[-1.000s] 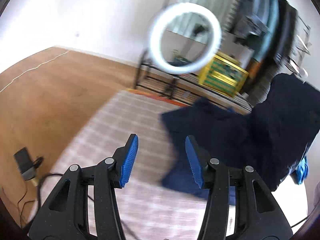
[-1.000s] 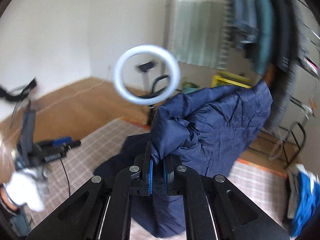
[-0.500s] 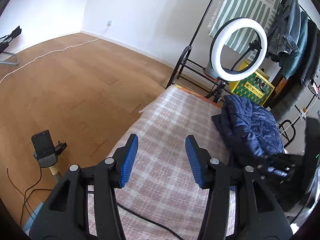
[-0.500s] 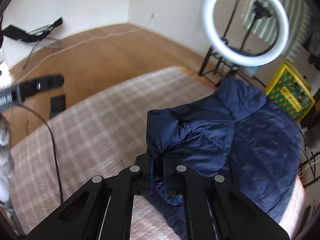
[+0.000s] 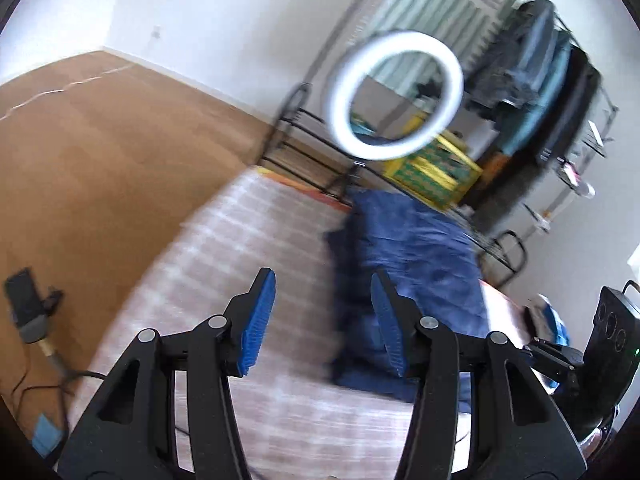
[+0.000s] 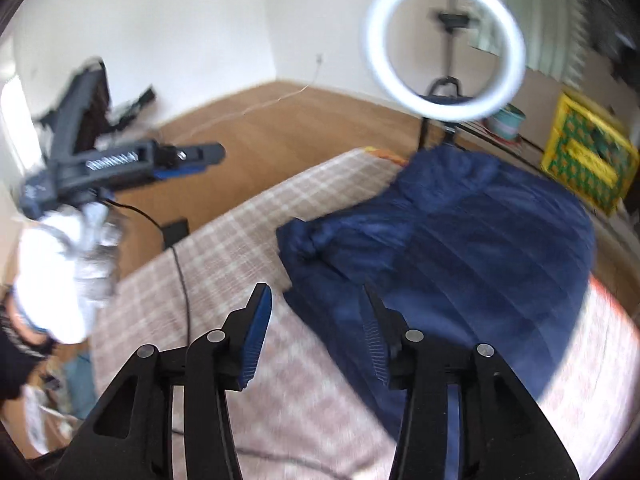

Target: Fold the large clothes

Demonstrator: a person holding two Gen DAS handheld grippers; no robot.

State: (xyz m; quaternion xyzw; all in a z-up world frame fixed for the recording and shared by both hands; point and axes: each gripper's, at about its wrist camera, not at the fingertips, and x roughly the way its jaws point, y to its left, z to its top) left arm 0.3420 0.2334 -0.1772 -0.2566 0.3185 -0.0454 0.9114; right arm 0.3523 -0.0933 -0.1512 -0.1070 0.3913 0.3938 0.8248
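Note:
A dark blue quilted jacket (image 6: 472,240) lies in a heap on the checked pink-and-white cover (image 6: 240,240) of the bed. In the left wrist view the jacket (image 5: 412,248) lies ahead and to the right. My left gripper (image 5: 322,320) is open and empty above the cover, its right finger in front of the jacket's near edge. My right gripper (image 6: 314,332) is open and empty, just above the jacket's near left edge. The left gripper (image 6: 132,160) also shows at the left of the right wrist view, held in a hand.
A ring light (image 5: 394,94) on a stand is at the bed's far end. A clothes rack (image 5: 560,80) with hanging garments and a yellow crate (image 5: 432,168) stand behind it. A black cable (image 6: 180,264) runs over the cover. Wooden floor (image 5: 100,152) lies to the left.
My right gripper has opened and let go of the jacket, which now lies on the bed. Both grippers have moved; the left one has swung towards the jacket.

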